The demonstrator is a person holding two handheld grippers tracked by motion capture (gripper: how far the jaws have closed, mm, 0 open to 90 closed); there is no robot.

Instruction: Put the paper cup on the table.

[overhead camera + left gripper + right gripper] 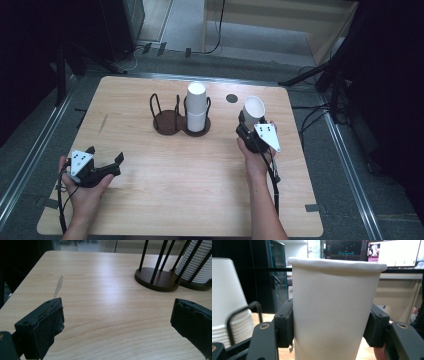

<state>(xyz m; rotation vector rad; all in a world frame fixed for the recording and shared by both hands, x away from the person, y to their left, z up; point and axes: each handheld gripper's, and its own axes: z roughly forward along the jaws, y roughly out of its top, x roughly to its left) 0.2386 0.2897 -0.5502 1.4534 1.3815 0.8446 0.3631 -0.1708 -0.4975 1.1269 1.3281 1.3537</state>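
A single white paper cup (253, 111) (332, 310) stands mouth up between the jaws of my right gripper (248, 129) (329, 327), which is shut on its lower body at the table's right middle. A stack of white paper cups (196, 106) (227, 307) (197, 265) sits upside down in the right ring of a dark wire cup holder (167, 118) (156, 277); the left ring holds nothing. My left gripper (106, 159) (117, 322) rests low at the front left, open, with bare wood between its pads.
The wooden table (150, 195) has a small dark hole (231, 98) near its far edge and a pale scuff (58, 286) on the left. Black stands and cables ring the table on the floor.
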